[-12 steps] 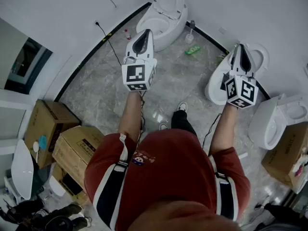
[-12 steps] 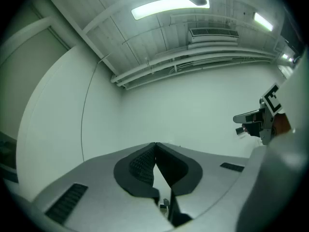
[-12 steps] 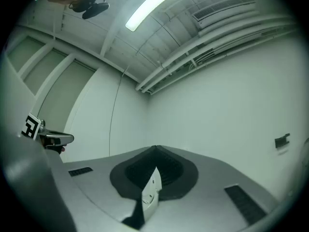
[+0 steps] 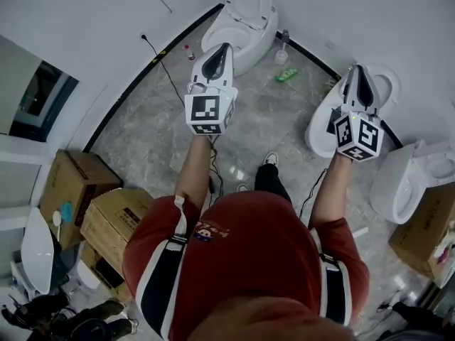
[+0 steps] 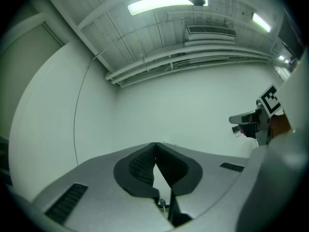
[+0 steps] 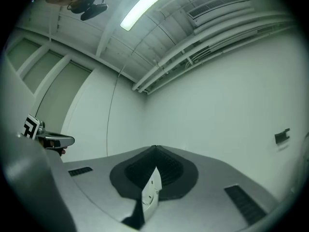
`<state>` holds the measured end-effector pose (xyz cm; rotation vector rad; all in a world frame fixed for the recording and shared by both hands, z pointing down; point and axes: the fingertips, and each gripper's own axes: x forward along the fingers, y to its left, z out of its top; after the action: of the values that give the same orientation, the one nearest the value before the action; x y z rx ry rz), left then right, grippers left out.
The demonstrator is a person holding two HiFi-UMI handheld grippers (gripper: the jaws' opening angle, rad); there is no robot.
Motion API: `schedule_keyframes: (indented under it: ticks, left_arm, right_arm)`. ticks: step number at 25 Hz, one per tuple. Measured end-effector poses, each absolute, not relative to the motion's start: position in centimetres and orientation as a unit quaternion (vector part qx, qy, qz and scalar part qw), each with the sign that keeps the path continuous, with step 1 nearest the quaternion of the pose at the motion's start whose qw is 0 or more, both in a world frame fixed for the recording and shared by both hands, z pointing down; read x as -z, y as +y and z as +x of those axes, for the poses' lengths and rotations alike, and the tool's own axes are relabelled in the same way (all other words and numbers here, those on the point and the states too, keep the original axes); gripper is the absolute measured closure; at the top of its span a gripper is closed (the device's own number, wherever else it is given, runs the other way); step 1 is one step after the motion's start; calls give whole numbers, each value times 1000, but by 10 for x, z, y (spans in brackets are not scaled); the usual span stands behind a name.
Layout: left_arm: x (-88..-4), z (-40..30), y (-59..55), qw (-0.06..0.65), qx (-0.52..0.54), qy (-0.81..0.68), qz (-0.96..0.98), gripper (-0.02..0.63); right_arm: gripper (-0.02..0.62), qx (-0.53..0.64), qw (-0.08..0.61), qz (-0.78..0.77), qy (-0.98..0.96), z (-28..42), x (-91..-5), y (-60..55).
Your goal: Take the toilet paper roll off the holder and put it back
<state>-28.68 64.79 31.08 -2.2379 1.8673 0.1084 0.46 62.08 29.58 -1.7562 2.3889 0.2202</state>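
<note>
**Both tools held up, jaws pressed together, nothing gripped**

Head view: a person in a red shirt [image 4: 242, 261] stands on a grey stone floor [image 4: 149, 133] with both forearms stretched forward. The left tool [image 4: 225, 48] is on the left, just in front of a white toilet [image 4: 238, 16] that stands at the far wall. Its jaws lie pressed together. The right tool [image 4: 356, 72] is on the right, above a second toilet [image 4: 320, 123] (a third [image 4: 402, 183] stands further right), and its jaws are together too. A green bottle [image 4: 286, 74] lies on the floor between the first two toilets. Cardboard boxes [image 4: 71, 183] sit at the near left.

Left gripper view: the left tool [image 5: 155, 145] points a little upward at a bare white wall [image 5: 183, 105], with a ceiling light [image 5: 161, 4] overhead. Its dark pads [image 5: 140, 166] meet at the tips and pinch nothing. The right tool shows at the right edge.

Right gripper view: the right tool [image 6: 154, 150] also faces a white wall, with its pads [image 6: 166, 166] touching at the tips and nothing gripped. A small dark fitting [image 6: 282, 136] hangs on the wall at the right (too small to tell what it is). The left tool shows at the left edge.

The toilet paper roll shows in none of the views.
</note>
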Motion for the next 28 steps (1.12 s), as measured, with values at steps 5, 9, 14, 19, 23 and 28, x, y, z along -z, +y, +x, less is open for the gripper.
schedule_keyframes:
  ticks: [5, 9, 14, 19, 23, 28]
  left_arm:
    - [-312, -268, 612, 116, -30, 625, -772, 588]
    - [-315, -253, 579, 112, -25, 621, -775, 588]
    - [-318, -236, 531, 108, -19, 617, -780, 588]
    - [-321, -213, 485, 105, -12, 616, -781, 588]
    - [-321, -194, 450, 105, -6, 617, -780, 588]
    - [-321, -167, 405, 109, 2, 617, -779, 588]
  right_arm:
    - [589, -70, 84, -594, 797, 13, -307, 589]
    - [589, -59, 90, -600, 793, 28, -313, 557]
    - [589, -51, 85, -603, 792, 39, -321, 510]
    - [589, -46, 83, -605, 791, 58, -327, 467]
    - [589, -38, 85, -606, 790, 76, -330, 431]
    - [588, -30, 88, -607, 790, 100, -333, 386]
